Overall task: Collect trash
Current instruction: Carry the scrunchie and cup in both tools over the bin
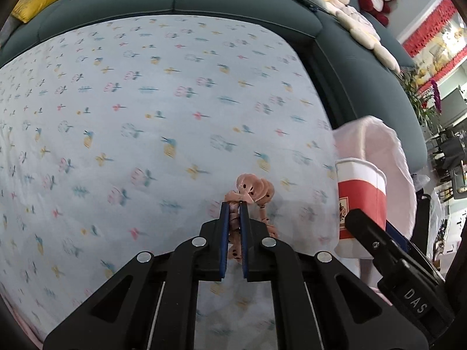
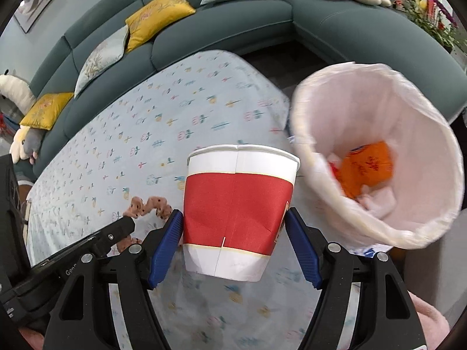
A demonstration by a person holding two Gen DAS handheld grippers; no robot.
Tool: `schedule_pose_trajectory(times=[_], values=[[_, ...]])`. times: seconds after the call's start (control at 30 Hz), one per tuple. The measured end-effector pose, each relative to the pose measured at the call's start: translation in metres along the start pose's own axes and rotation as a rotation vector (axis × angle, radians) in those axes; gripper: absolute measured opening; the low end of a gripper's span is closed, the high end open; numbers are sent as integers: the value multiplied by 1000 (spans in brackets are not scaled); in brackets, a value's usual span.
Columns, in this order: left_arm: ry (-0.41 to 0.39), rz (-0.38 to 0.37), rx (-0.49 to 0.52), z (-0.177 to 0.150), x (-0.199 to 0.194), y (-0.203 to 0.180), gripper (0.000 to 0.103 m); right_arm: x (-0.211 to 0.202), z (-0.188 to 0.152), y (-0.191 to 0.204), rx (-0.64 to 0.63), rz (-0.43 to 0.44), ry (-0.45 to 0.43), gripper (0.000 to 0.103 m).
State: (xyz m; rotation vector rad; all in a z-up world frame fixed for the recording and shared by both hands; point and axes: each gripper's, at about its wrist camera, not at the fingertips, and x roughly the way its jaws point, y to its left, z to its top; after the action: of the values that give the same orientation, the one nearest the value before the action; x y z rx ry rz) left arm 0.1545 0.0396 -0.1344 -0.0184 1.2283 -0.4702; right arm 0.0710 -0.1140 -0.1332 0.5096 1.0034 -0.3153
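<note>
Two tools carried trash above the bench [image 1: 146, 116]: our left tool [image 1: 234, 204] pinched a pink scrunchie [image 1: 251, 188]; our right tool [image 2: 233, 218] clamped the paper cup [image 2: 238, 207] beside the bin [image 2: 379, 233], ready for dropping.

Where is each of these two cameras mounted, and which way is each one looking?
Left wrist view: sits on the left gripper, looking down along its fingers at the flowered tablecloth; the fingers pinch a pink scrunchie, and the other gripper shows at the right edge.
Right wrist view: sits on the right gripper, looking down at the table and the lined trash bin; its fingers hold a red and white paper cup.
Shared: cup, scrunchie, bin, tablecloth and teal sofa.
</note>
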Motion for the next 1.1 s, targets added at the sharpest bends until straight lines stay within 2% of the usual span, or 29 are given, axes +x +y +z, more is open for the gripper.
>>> schedule_pose_trajectory(times=[0.37,0.73,1.03,1.1], values=[[-55,-37,102,-14,-28,-82,6,-49,-3,-63,66,-9,-90,69],[-91,-80,233,-4,-35,-174,6,-82,15,-125,100,-47,-163,69],[-83,-84,285,8,-21,-214,7,-90,35,-155,118,-68,-192,69],[-81,-90,290,10,-19,-218,11,-89,38,-159,119,-72,-192,69]])
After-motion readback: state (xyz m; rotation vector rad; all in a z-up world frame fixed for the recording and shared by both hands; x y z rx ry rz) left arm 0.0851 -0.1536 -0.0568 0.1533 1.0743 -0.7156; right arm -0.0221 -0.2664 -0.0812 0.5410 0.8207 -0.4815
